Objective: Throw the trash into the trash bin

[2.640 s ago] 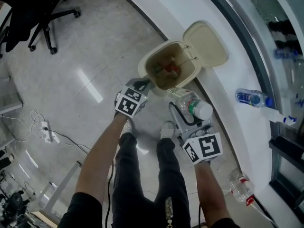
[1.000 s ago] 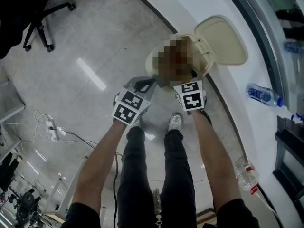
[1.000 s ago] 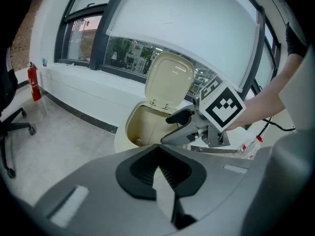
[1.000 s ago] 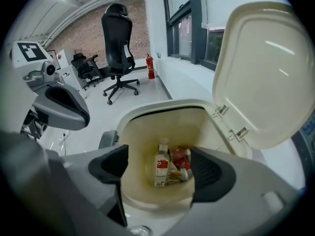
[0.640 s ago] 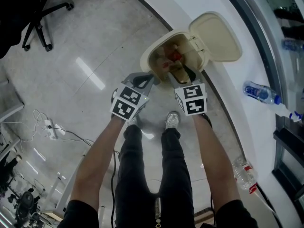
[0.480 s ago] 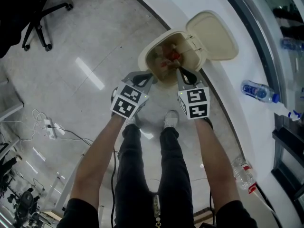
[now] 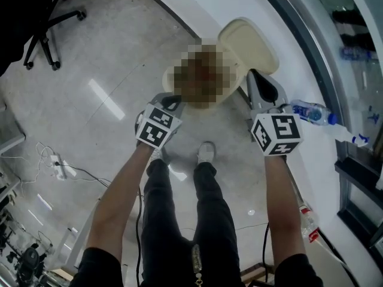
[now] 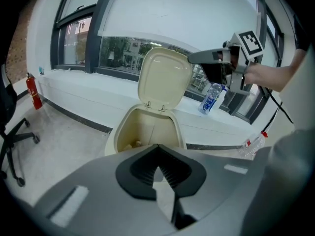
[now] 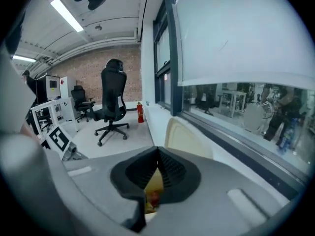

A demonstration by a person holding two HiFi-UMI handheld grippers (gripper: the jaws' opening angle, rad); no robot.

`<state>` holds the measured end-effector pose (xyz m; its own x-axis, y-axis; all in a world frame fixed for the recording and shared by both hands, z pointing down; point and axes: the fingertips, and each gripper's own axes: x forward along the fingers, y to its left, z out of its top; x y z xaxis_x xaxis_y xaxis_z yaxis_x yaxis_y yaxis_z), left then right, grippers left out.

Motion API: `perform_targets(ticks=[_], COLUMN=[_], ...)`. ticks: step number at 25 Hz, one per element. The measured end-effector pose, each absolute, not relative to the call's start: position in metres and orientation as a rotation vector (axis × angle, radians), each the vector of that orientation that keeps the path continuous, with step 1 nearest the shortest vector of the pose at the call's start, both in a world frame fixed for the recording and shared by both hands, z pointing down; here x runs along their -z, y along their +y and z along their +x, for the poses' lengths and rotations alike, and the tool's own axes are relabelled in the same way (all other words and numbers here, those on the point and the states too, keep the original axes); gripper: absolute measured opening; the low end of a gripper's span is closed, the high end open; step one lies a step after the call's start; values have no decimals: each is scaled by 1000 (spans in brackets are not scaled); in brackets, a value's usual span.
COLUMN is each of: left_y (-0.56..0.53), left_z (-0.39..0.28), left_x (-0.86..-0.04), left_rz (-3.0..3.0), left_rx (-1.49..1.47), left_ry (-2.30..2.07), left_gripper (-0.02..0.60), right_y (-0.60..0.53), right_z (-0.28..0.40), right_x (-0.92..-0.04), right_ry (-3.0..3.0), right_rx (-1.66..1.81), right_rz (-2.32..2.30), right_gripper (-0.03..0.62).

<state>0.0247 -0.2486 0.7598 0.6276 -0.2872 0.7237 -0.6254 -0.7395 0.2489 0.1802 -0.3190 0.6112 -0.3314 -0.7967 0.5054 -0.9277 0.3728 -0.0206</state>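
Cream plastic trash bin [image 8: 147, 129] standing lid-up on polished grey floor [image 7: 90, 70] against a curved white window ledge [image 7: 197, 5], red and yellow trash [image 9: 153, 193] lying inside, left gripper [image 8: 157, 146] hovering near the rim, jaws clenched empty, right gripper [image 9: 157, 149] hovering beside the lid, jaws just closing on nothing.

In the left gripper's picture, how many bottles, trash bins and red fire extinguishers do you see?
Bottles: 2 (ledge bottle, floor bottle)
Bins: 1 (trash bin, lid up)
Extinguishers: 1 (fire extinguisher)
Total: 4
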Motion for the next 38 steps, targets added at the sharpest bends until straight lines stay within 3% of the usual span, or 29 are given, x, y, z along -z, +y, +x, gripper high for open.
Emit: perform_targets(ticks=[7, 14, 38], left_y=[-263, -271, -246], left_z=[33, 35, -23], left_x=[-740, -728, -739], left_rz=[2392, 2402, 2289], left_rx=[-959, -981, -1036], left_ry=[-714, -722, -821], left_gripper=[6, 6, 6], right_y=[-361, -373, -243], right_z=[246, 274, 107], right_x=[-560, -599, -737], right_ry=[-2175, -2062, -2167], right_rx=[-382, -505, -752], right_rz=[1730, 1626, 1087], right_gripper=[2, 3, 2])
